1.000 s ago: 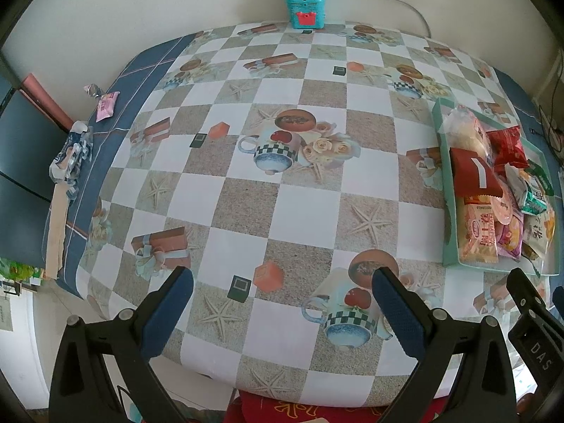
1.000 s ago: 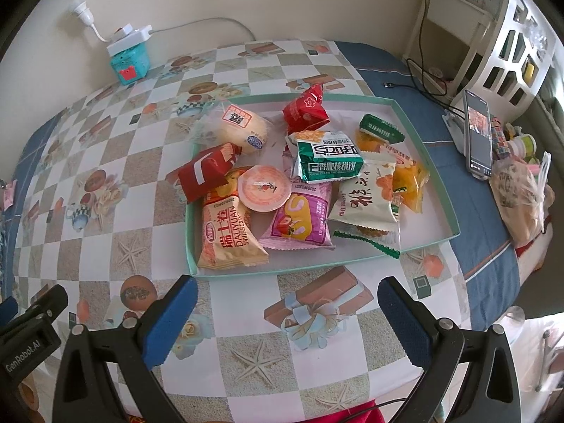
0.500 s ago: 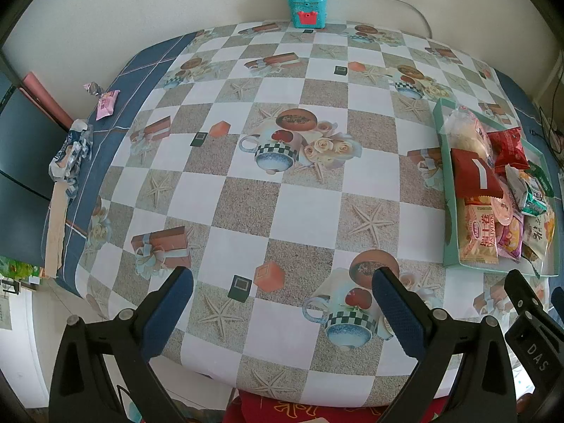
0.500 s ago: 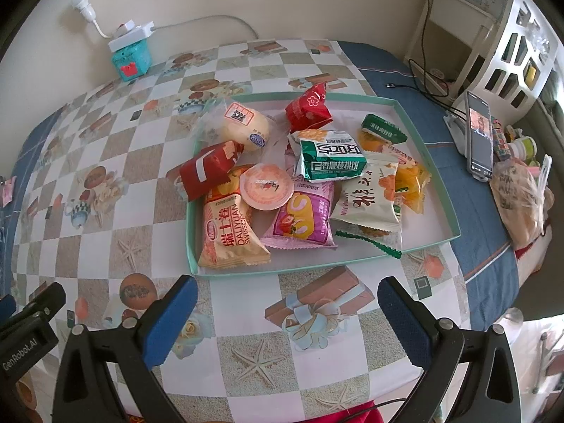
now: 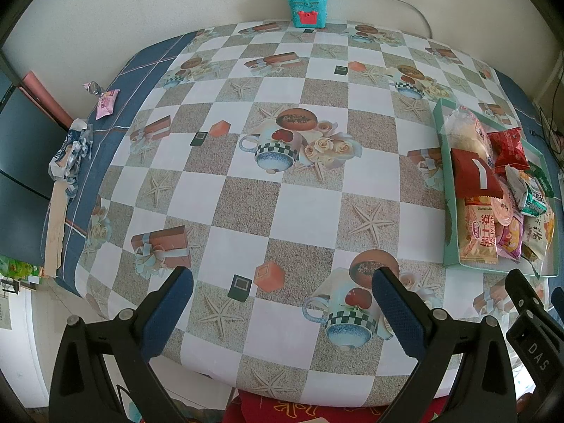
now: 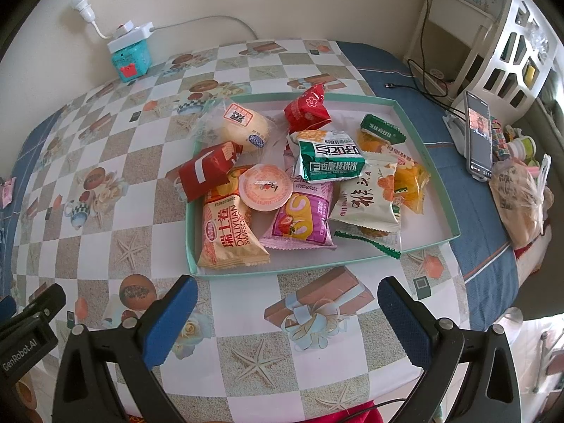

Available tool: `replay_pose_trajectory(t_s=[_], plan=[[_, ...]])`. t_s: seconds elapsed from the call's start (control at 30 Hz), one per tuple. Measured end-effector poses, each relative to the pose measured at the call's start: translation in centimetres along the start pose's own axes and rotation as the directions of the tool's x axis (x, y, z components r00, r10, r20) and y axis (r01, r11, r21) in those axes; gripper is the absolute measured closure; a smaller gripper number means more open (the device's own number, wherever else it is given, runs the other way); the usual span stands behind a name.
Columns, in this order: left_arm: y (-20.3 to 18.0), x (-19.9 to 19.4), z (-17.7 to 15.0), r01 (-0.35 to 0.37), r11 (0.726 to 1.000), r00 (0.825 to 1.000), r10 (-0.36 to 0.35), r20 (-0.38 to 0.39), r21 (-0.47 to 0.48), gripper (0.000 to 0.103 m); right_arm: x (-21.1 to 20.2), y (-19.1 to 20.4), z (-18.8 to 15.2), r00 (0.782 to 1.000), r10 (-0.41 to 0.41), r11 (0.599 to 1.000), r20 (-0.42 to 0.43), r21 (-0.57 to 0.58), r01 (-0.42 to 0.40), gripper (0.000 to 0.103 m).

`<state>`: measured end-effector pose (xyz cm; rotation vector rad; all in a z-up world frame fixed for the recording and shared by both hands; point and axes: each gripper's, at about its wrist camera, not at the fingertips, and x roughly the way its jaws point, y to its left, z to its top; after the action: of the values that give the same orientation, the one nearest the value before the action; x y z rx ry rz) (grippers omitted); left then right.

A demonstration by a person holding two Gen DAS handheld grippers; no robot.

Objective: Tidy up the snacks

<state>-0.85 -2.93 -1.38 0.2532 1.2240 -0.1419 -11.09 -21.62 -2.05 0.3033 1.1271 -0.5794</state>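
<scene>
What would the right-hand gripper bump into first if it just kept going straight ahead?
Probably the near rim of the tray, then the orange Swiss-roll packet; the right gripper is open, and depth is uncertain.

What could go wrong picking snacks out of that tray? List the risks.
1. The snacks are piled on one another: the round jelly cup rests on other packets, so pulling a lower one could tip it.
2. The dark red packet hangs over the tray rim and could slide onto the table.
3. The right gripper is open over the tablecloth; a wide grab may catch two packets.
</scene>
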Motion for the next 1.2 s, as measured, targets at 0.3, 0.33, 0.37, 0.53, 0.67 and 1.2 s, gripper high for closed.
replay_pose_trajectory(t_s=[0.3,0.33,0.37,0.53,0.67,1.2], plan=[[0.03,-0.01,0.03,0.001,1.000,1.000,-0.001,0.000,0.001,0.002,0.01,0.03,-0.04,1.000,0.000,1.000,0.001,-0.001,0.000,0.000],[0.03,-0.01,0.03,0.001,1.000,1.000,-0.001,0.000,0.000,0.002,0.01,0.04,-0.04,1.000,0.000,1.000,0.001,0.000,0.000,0.000],[0.05,0.01,0.01,0.001,1.000,1.000,-0.001,0.000,0.000,0.002,0.01,0.05,-0.04,1.000,-0.001,1.000,0.001,0.000,0.001,0.000],[0.09,0.01,0.06,0.001,1.000,1.000,-0.001,-0.001,-0.001,0.002,0.03,0.04,-0.04,1.000,0.000,1.000,0.001,-0.001,0.000,0.000],[0.16,0.05,-0.03,0.002,1.000,1.000,-0.002,-0.002,-0.004,0.002,0.01,0.06,-0.05,1.000,-0.001,1.000,0.001,0.000,0.001,0.000],[0.18,0.05,0.01,0.006,1.000,1.000,-0.006,-0.003,-0.011,0.002,-0.02,0.13,-0.07,1.000,-0.002,1.000,0.000,0.000,0.002,0.000]])
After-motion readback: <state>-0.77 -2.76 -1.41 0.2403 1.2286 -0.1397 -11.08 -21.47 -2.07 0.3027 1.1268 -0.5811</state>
